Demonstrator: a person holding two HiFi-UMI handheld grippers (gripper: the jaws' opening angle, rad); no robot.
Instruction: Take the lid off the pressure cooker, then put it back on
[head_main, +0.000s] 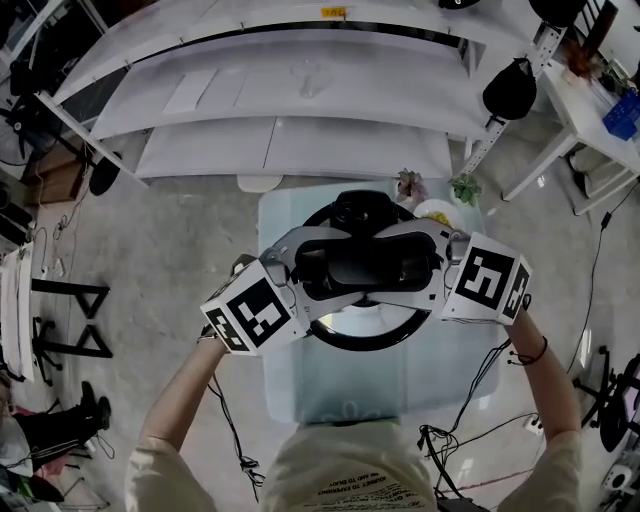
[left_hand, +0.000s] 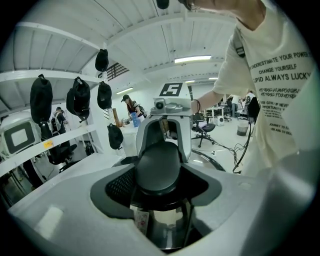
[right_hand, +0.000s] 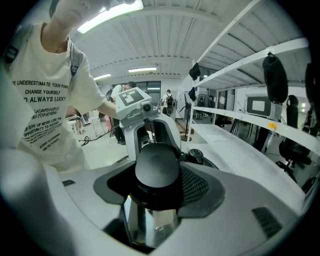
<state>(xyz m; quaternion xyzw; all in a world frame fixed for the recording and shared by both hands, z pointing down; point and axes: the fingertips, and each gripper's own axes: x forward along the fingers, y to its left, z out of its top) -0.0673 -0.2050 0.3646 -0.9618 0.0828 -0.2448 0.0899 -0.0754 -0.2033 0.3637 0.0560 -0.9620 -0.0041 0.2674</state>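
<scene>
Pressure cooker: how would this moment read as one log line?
left tongs: on black handle's left end | right tongs: on its right end | pressure cooker: on table

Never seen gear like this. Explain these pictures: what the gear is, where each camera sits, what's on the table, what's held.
No robot here: a person holds a two-jaw gripper in each hand. The head view looks down from the person's head. The other two views come from cameras riding on each gripper, looking along its jaws. On the small table stands a steel cooker. The left gripper and the right gripper each seem to clamp one end of the black handle across its lid. Whether the lid is lifted yet, I cannot tell.
</scene>
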